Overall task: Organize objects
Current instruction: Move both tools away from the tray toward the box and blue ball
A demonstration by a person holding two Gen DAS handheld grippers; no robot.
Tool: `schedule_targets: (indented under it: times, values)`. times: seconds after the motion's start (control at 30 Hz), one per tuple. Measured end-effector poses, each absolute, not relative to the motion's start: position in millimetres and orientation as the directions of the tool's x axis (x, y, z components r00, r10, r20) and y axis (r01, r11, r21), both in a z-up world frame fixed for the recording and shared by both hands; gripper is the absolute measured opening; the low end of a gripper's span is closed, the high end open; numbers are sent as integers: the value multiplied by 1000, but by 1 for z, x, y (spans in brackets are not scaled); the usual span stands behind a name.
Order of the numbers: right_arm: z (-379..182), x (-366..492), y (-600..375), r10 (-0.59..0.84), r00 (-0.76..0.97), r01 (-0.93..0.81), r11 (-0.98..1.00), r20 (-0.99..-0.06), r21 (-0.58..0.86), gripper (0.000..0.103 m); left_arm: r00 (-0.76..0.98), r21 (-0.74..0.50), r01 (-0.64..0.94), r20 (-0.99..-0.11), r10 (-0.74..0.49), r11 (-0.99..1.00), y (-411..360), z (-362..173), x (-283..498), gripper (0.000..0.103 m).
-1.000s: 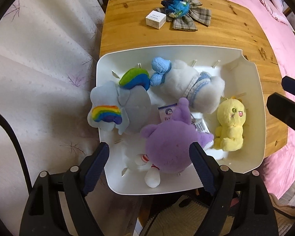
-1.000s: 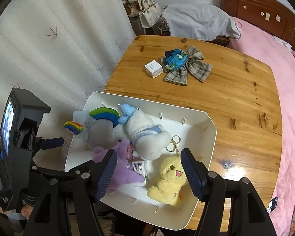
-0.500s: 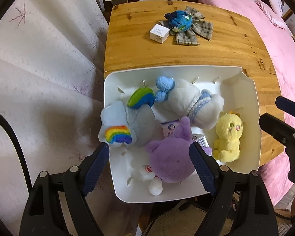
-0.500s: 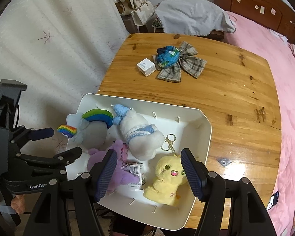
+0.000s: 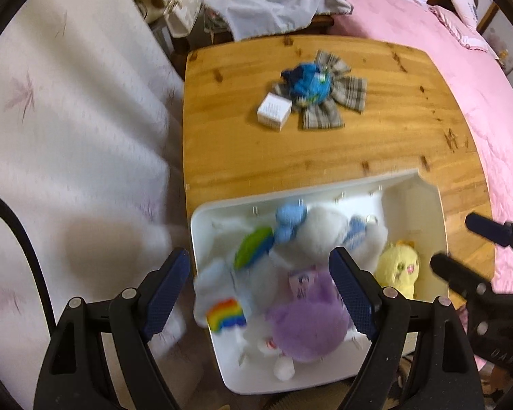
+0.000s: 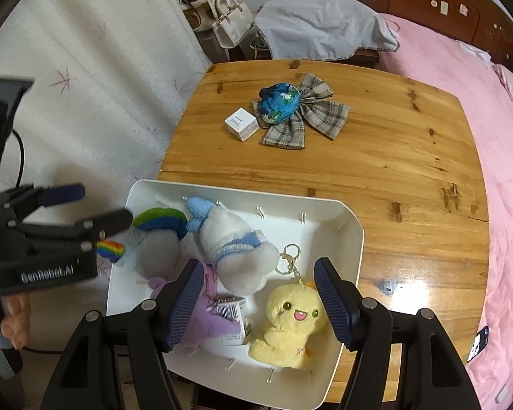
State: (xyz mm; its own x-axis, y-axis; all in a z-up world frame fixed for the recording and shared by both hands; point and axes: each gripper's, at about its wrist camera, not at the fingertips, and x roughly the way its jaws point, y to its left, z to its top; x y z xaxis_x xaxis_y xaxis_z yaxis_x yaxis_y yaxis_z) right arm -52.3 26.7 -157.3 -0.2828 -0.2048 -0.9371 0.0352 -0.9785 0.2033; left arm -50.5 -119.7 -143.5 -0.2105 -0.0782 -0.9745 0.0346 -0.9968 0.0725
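Observation:
A white bin (image 6: 354,239) (image 5: 437,205) on the near edge of the wooden table holds plush toys: yellow chick (image 6: 292,321) (image 5: 398,270), purple plush (image 5: 304,321) (image 6: 201,317), white plush with blue bow (image 6: 232,242) (image 5: 321,235), and grey rainbow plush (image 6: 154,242) (image 5: 222,307). My left gripper (image 5: 261,290) is open and empty above the bin's left part. My right gripper (image 6: 256,302) is open and empty above the bin's front. Farther on the table lie a small white box (image 6: 241,124) (image 5: 273,115), a blue pouch (image 6: 278,102) (image 5: 309,83) and a plaid bow (image 6: 307,116) (image 5: 338,102).
A white curtain (image 6: 85,85) hangs along the table's left side. A pink bed (image 6: 502,136) runs along the right. Grey cloth (image 6: 321,29) and a handbag (image 6: 227,17) sit behind the table. The bin overhangs the table's near edge.
Both grippers have pulled back and tilted up, so the bin sits lower in view and more of the table shows. Jaws stay open. The toys have not moved.

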Motion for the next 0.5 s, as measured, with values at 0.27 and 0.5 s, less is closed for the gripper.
schedule_targets:
  times: [0.27,0.5]
  values:
    - [-154,-94,49,-220,-309,-25,-971,-925,239,68,-259,103,-42,-962,-89,-994,-113,-141,-107,87]
    - [-150,-150,78,-238,-352,-106,-951,-905,291,68,-258,119,-60,-961,-99,-991,-117,-155,-153,87]
